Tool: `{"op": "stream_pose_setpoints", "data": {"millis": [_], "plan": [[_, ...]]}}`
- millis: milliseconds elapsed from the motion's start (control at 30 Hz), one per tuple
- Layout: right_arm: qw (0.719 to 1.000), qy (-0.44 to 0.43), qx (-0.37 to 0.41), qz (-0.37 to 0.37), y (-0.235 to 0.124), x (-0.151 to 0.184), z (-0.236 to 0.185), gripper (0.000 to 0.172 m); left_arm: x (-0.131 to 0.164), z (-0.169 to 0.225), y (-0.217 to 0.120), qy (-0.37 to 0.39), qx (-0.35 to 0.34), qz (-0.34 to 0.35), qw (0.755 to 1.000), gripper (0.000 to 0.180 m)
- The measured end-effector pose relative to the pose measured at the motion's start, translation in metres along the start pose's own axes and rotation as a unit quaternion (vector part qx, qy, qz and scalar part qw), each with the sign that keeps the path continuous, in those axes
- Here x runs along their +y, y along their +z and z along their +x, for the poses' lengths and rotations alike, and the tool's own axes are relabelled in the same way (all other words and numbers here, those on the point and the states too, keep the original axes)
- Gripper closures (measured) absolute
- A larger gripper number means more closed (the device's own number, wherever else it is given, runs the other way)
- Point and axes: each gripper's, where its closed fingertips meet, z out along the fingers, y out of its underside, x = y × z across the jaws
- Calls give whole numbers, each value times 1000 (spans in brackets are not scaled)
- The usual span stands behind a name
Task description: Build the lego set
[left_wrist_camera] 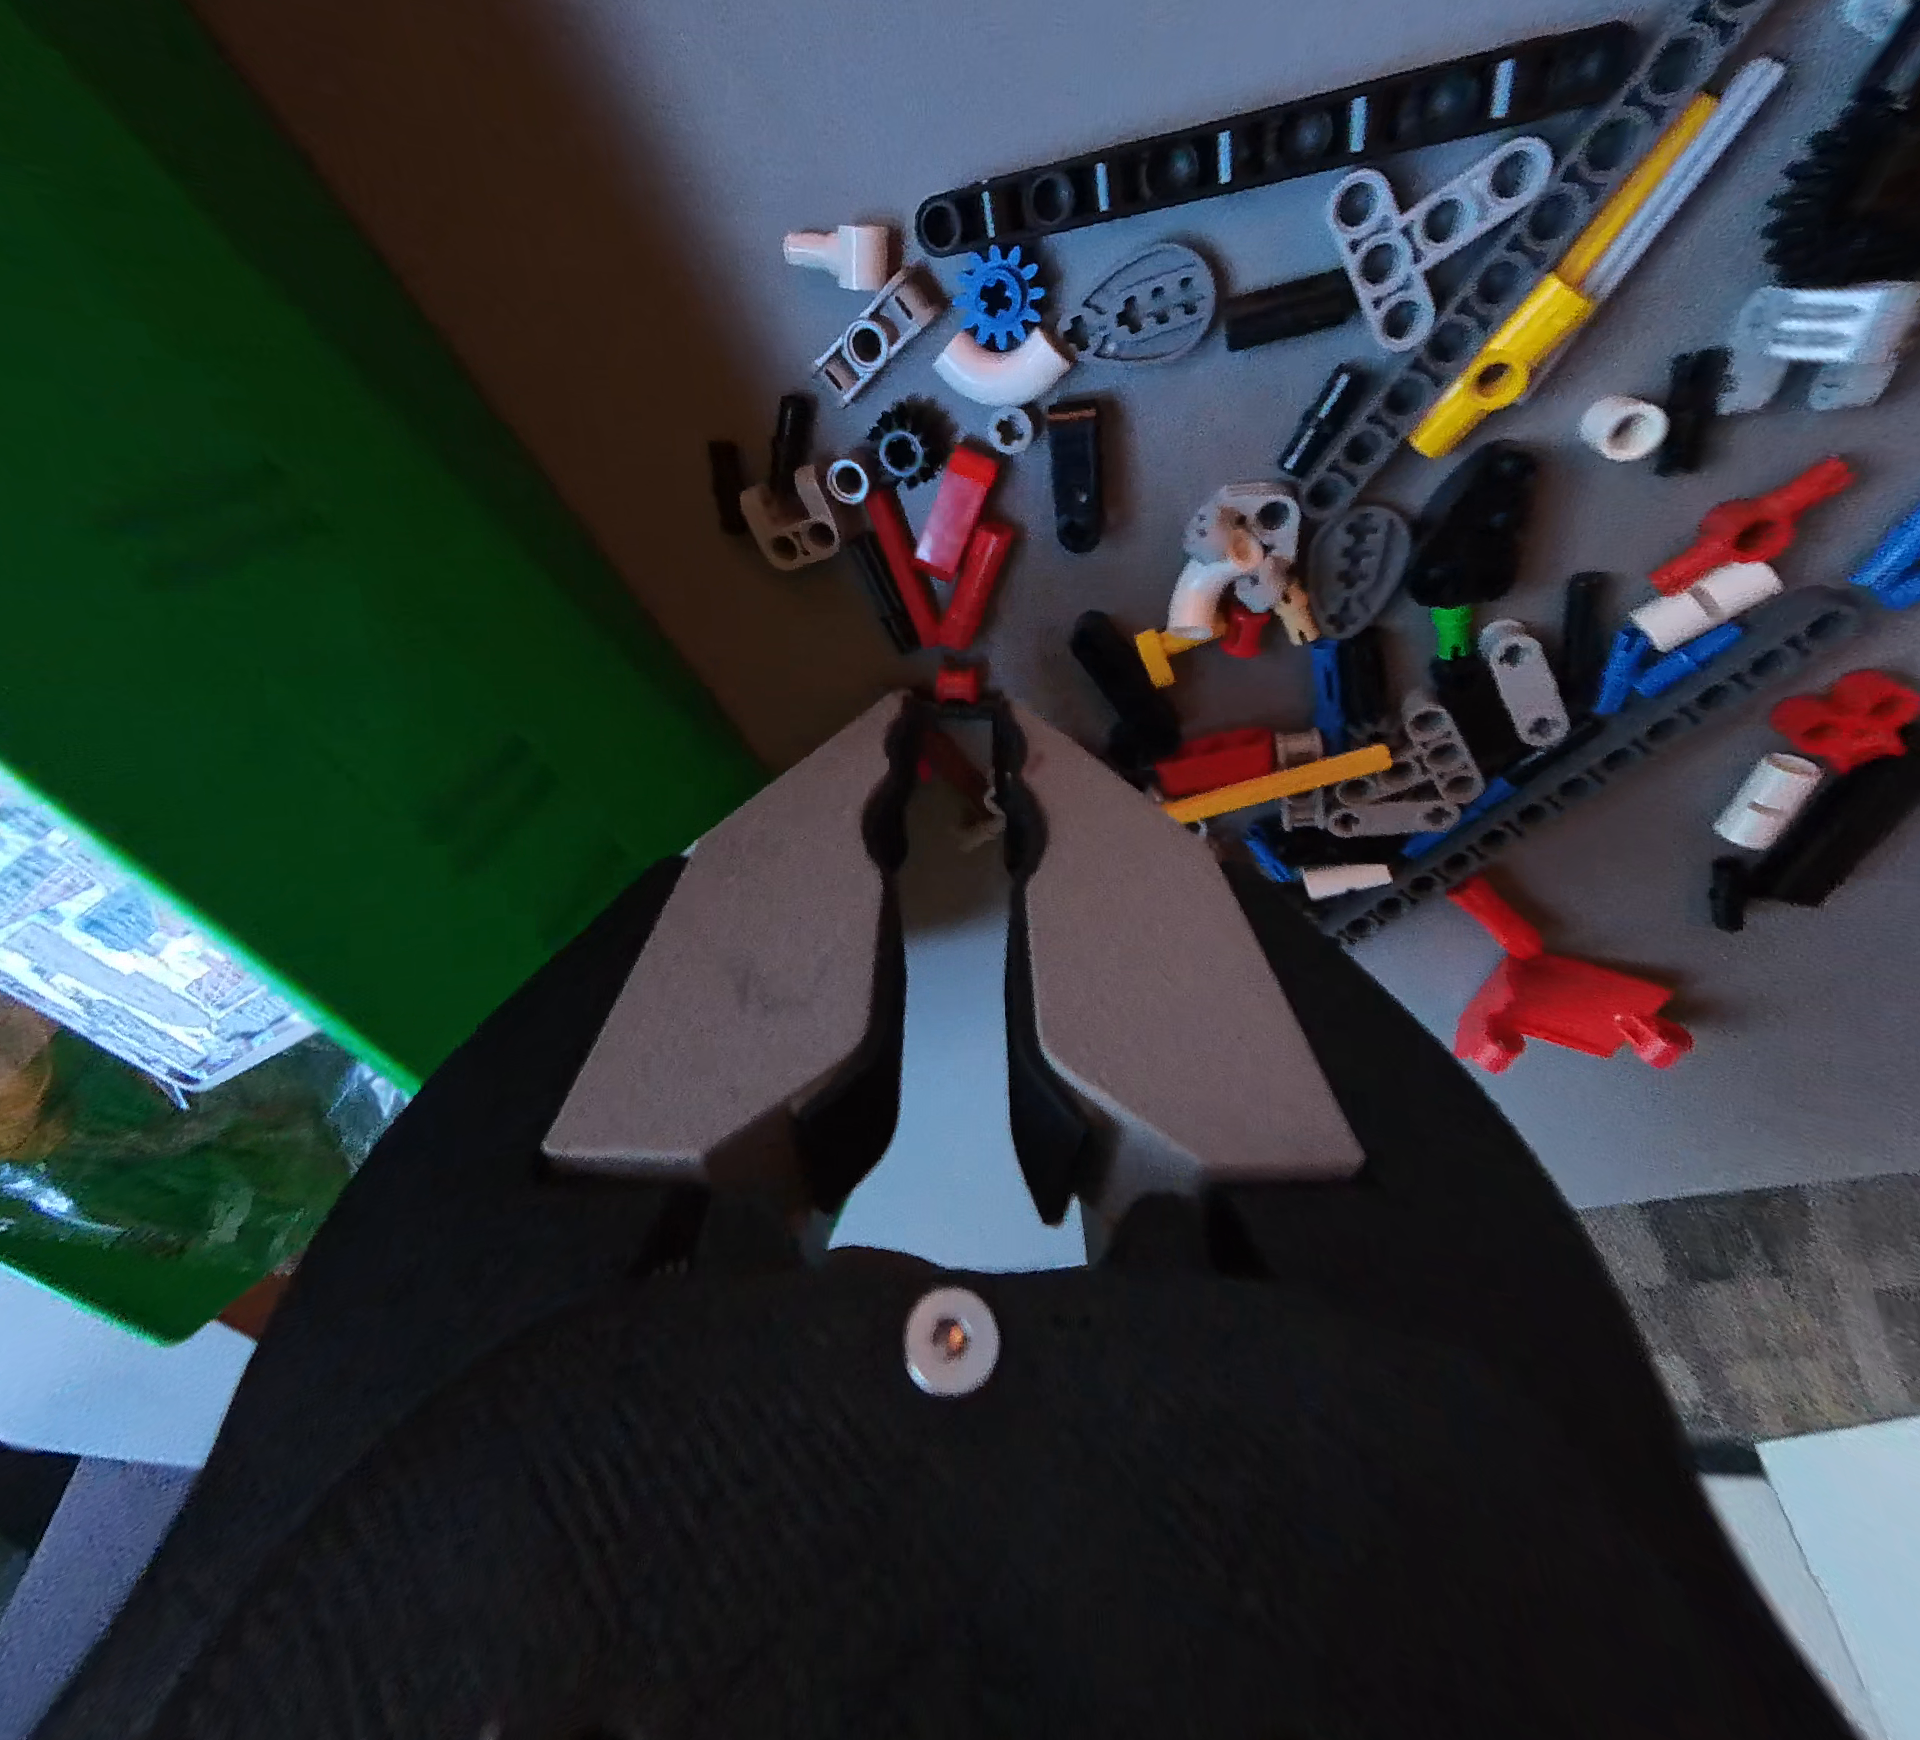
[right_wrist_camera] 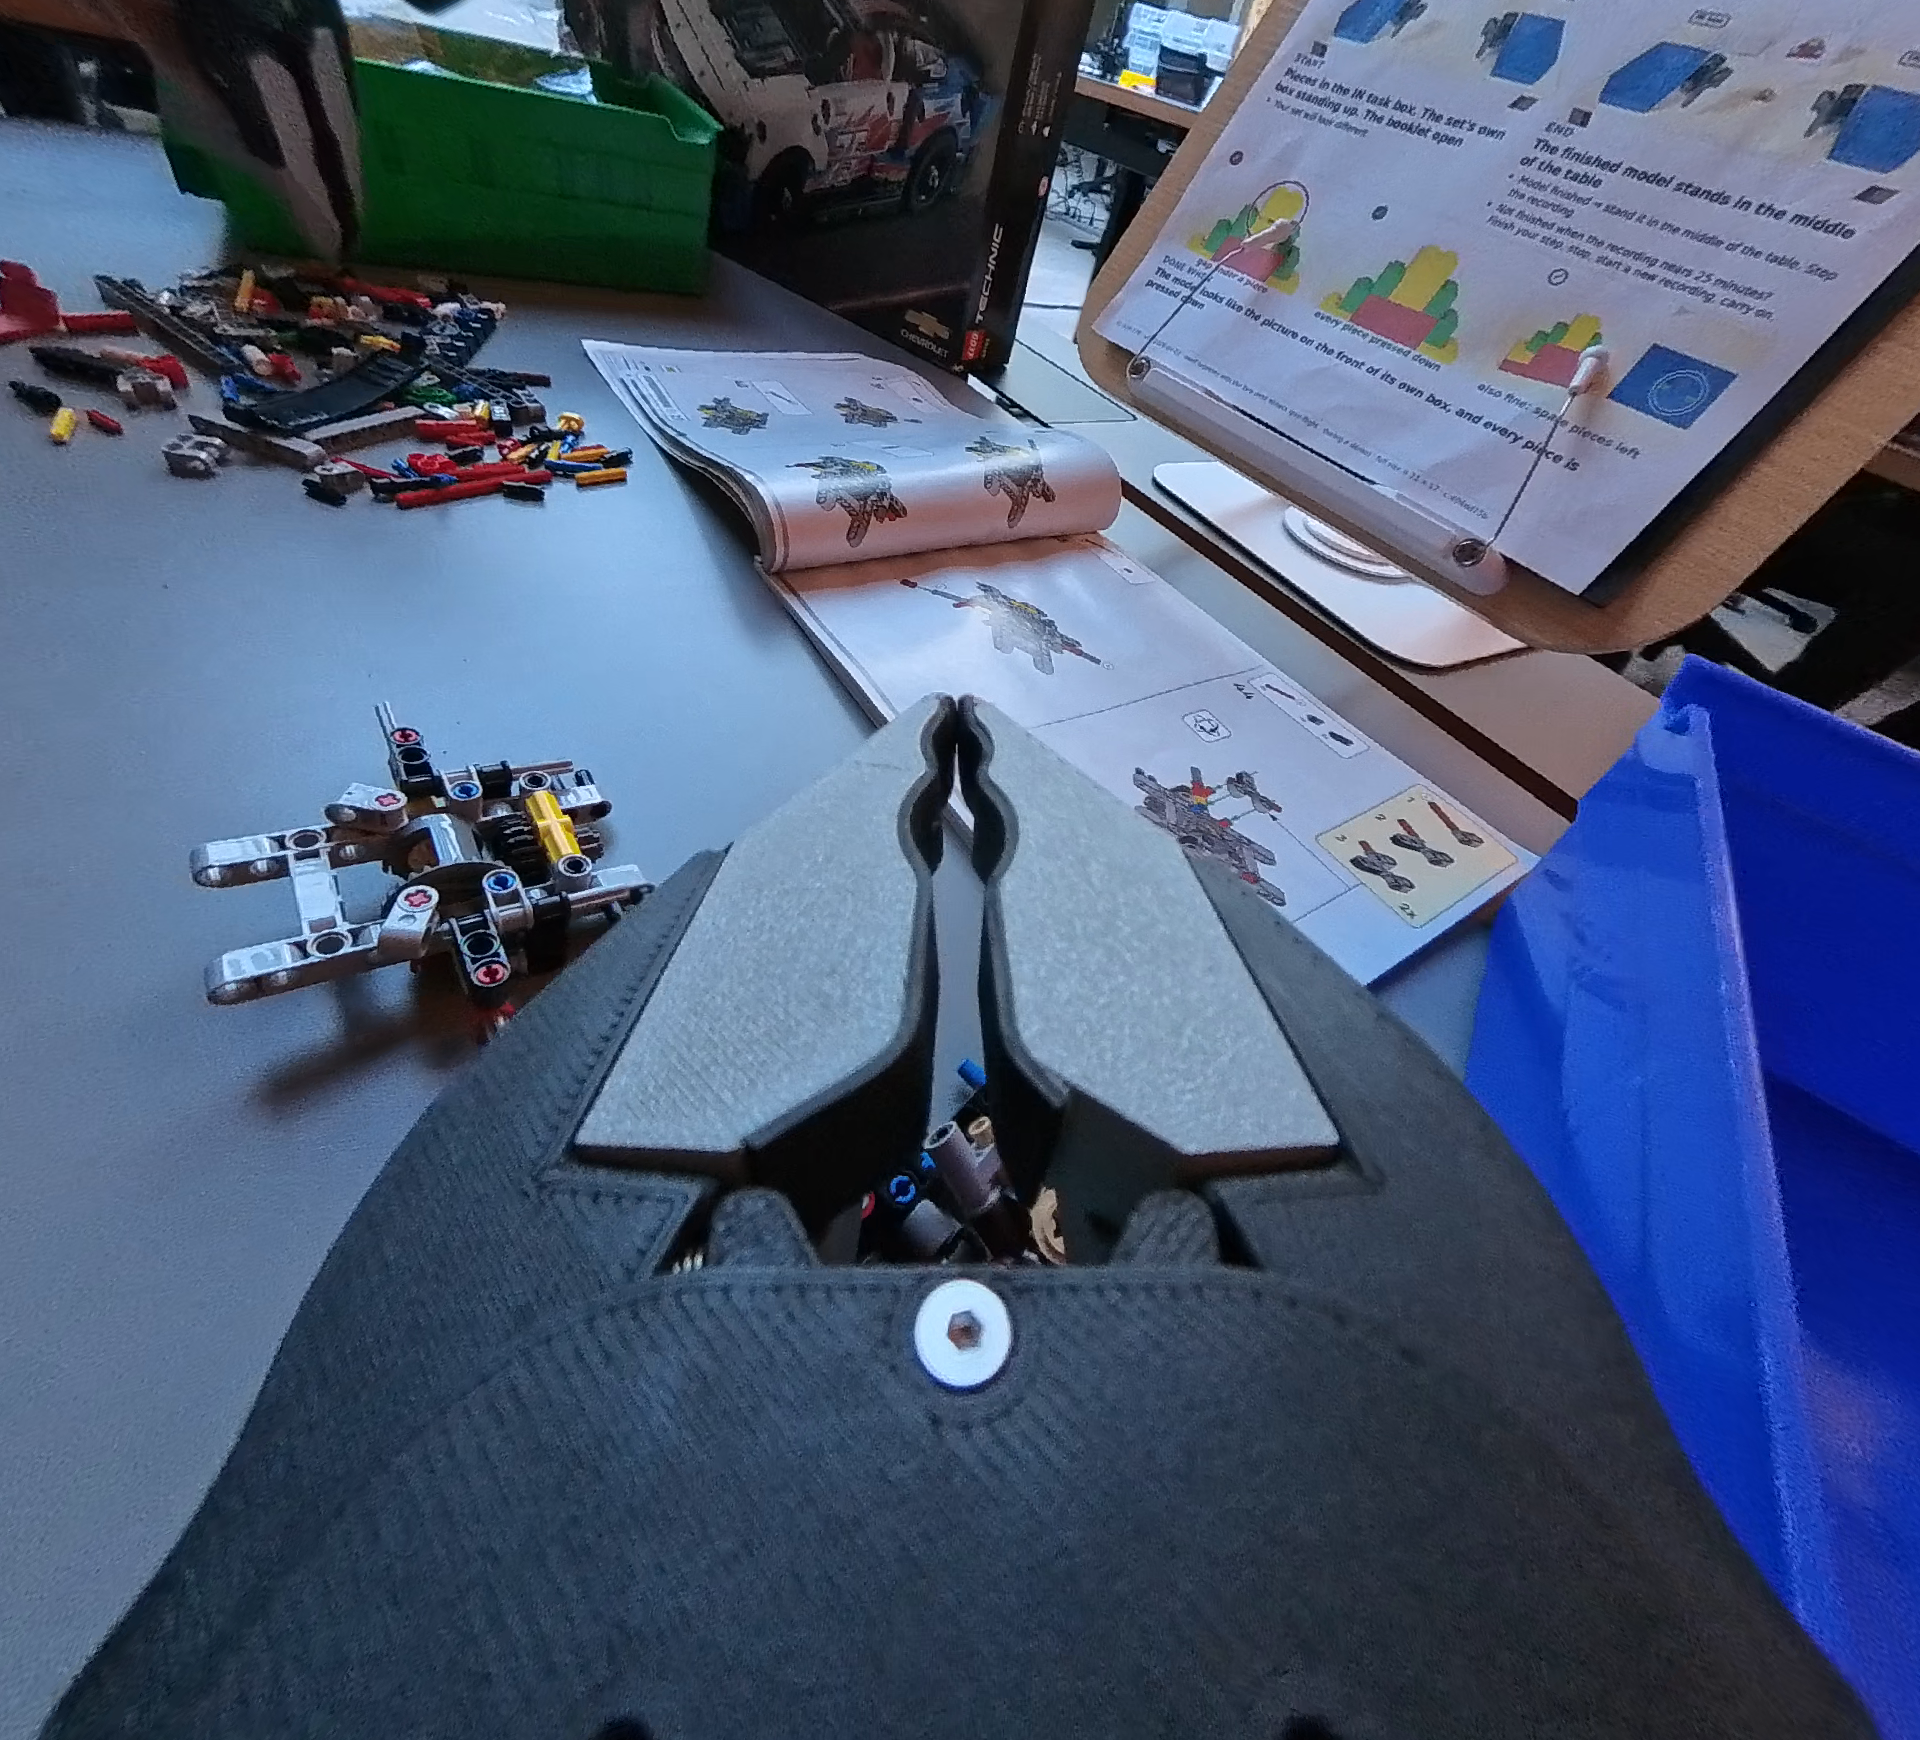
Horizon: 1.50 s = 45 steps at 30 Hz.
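Observation:
My left gripper [left_wrist_camera: 954, 724] hangs over the near edge of a pile of small loose building pieces [left_wrist_camera: 1351, 547] on the grey table [left_wrist_camera: 727, 28]. Its fingers are closed on a small red axle piece [left_wrist_camera: 956, 682] that pokes out past the tips, with a tan bit at its rear end. This gripper also shows blurred in the right wrist view [right_wrist_camera: 327, 236], above the pile. My right gripper [right_wrist_camera: 956, 714] is shut, its tips meeting with nothing between them, above an open instruction booklet [right_wrist_camera: 935, 485]. A partly built grey and black assembly [right_wrist_camera: 416, 859] lies to its left.
A green bin [left_wrist_camera: 260, 495] stands left of the pile. A dark set box [right_wrist_camera: 831, 80] stands behind the booklet. A wooden stand with a printed sheet [right_wrist_camera: 1558, 184] is at the right, and a blue bin [right_wrist_camera: 1714, 1067] is close at the right. One gripper's finger ends stand about 55 cm off the other's.

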Motion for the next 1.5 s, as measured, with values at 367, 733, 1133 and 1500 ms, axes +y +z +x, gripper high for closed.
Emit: {"op": "stream_pose_setpoints", "data": {"millis": [367, 733, 1133, 1500], "plan": [[1000, 16, -10, 17, -3, -5, 1, 172, 6, -1, 15, -17, 42, -52, 998, 180], [1000, 16, -17, 15, -2, -4, -2, 172, 3, 2, 7, -16, 48, -40, 998, 168], [1000, 17, -17, 14, -2, -4, -2, 172, -8, -1, 10, -11, 48, -27, 998, 173], [999, 20, -20, 15, -2, -4, -2, 172, -6, 6, 10, -14, 70, -32, 997, 174]]}}
